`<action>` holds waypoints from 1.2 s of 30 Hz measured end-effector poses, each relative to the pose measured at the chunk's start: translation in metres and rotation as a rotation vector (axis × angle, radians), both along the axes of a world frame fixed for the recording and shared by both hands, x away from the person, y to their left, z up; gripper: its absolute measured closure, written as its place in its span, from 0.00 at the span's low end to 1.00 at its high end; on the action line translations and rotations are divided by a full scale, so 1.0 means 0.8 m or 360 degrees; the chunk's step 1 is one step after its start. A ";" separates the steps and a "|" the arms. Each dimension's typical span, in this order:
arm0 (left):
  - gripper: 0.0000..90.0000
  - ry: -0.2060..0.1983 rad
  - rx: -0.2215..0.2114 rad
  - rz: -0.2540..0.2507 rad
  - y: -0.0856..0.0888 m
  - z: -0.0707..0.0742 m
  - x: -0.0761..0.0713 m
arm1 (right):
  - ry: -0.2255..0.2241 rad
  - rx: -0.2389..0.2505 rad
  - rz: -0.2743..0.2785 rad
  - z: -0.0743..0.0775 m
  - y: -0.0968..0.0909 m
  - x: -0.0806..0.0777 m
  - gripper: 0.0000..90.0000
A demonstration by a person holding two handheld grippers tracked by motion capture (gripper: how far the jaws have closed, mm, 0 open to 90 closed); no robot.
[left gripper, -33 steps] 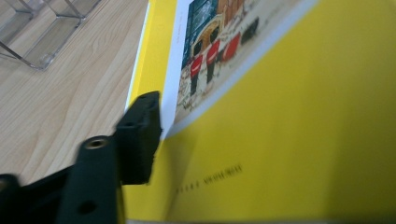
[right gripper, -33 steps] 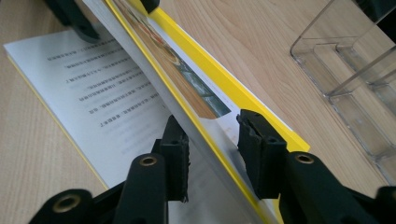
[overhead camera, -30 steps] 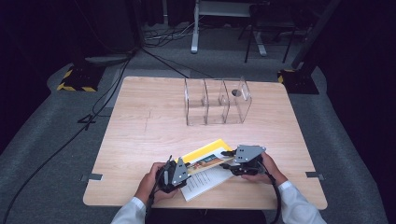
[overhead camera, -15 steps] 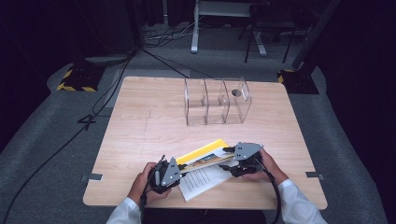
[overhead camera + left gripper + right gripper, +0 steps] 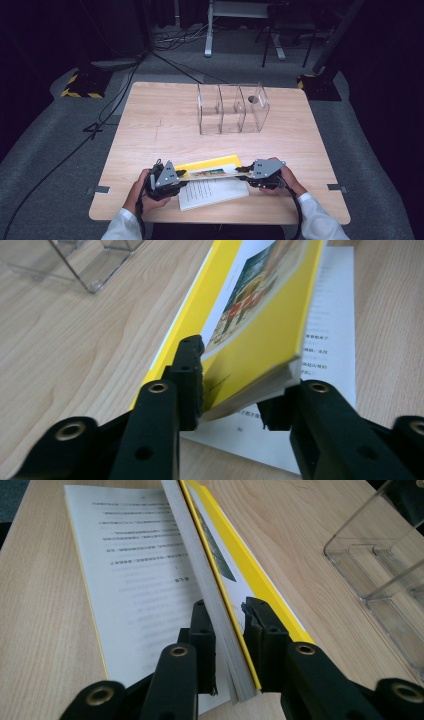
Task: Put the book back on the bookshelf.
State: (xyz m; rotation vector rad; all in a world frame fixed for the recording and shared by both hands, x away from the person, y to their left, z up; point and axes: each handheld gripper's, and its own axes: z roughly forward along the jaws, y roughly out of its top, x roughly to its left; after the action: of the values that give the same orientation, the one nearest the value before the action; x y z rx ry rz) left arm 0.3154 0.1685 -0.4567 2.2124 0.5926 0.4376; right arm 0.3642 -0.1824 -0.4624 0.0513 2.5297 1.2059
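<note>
Two grippers met over one book (image 5: 210,167) near the tabletop's (image 5: 150,130) near edge in the high view: my left gripper (image 5: 170,177) at its left end, my right gripper (image 5: 257,172) at its right, the clear organizer (image 5: 232,107) well apart toward the far edge. In the left gripper view my jaws had just been opening, spread around the raised yellow cover (image 5: 260,335) and its pages, one pad touching. In the right gripper view my jaws had just closed, pinching the lifted block of pages (image 5: 210,600) above the open page (image 5: 130,570).
</note>
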 end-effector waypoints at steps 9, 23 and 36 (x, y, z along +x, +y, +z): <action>0.44 -0.0027 0.0012 0.0056 -0.012 0.017 -0.015 | -0.0007 -0.0031 0.0009 0.001 0.012 -0.007 0.86; 0.45 -0.0046 0.0225 0.0127 -0.084 0.008 -0.017 | -0.0035 -0.0105 -0.0020 0.003 0.032 -0.016 0.85; 0.81 -0.0045 0.0351 0.0021 -0.080 -0.004 -0.017 | 0.0036 -0.0014 -0.0025 0.000 0.030 -0.009 0.74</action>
State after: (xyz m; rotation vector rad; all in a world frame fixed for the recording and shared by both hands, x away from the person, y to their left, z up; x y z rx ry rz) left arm 0.3015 0.1043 -0.4596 2.4078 0.5671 0.5639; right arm 0.3567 -0.1588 -0.4621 0.0826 2.5492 1.1947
